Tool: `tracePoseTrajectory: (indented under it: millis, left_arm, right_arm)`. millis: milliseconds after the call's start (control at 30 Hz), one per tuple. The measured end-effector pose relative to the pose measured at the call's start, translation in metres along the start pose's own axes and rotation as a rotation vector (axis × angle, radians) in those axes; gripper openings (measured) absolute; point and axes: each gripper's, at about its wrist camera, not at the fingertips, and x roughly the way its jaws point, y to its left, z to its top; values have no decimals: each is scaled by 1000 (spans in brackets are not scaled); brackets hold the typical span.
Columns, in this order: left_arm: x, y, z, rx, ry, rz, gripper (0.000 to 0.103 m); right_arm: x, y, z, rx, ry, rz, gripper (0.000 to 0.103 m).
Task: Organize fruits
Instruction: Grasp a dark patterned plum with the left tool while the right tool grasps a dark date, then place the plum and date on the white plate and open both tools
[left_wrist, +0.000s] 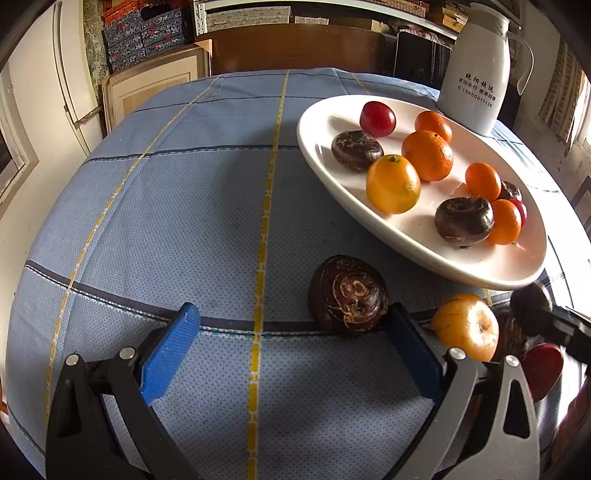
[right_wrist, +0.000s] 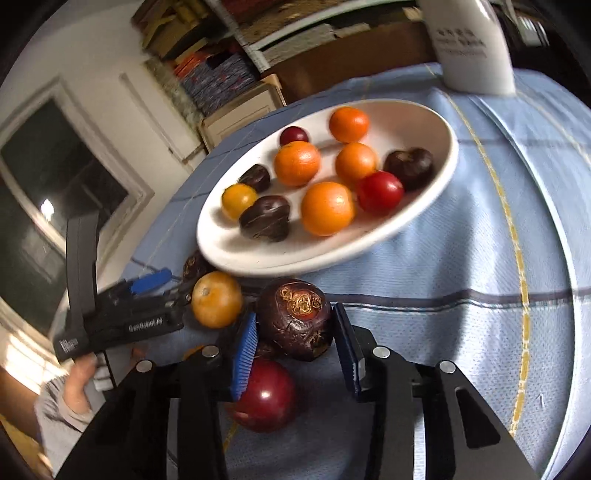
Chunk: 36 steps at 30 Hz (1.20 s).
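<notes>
right gripper (right_wrist: 293, 343): blue pads closed on dark water chestnut (right_wrist: 295, 319), on the desk (right_wrist: 480, 332) just before the white plate (right_wrist: 369, 240) | left gripper (left_wrist: 291, 354): wide, empty, beside another chestnut (left_wrist: 347, 295)

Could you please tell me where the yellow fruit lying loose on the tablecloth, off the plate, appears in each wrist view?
Left wrist view: the yellow fruit sits lower right, just right of the left gripper's right finger.
Right wrist view: it lies centre-left, below the plate's near rim.
Shared landmark: the white oval plate.
</notes>
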Motion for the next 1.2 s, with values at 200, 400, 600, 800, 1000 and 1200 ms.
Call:
tracePoseTrajectory:
  millis: [200,400,600,800,1000,1200]
  left_arm:
    - [1,-1,1,-1,0,0,99]
    - [0,0,0,0,-1,1,99]
    - [-5,0,-1,19,-25,-16,98]
    - [-6,0,2,20,-45,-64,64]
    - [-10,-3,1,38,-59,-114,41]
    - [-19,3,-5,4,-95,-170,41]
  right_arm:
    - [-9,-10,-1,45,-46,-77,40]
    - [-4,-1,0,-24,-45,-131,41]
    - [-5,-4,1,-21,-43,-126,40]
    - [-5,-4,2,-21,-42,-127,41]
    - [-6,-3,0,-19,-43,-126,41]
    - [-8,-5,0,-9,-52,-116,40]
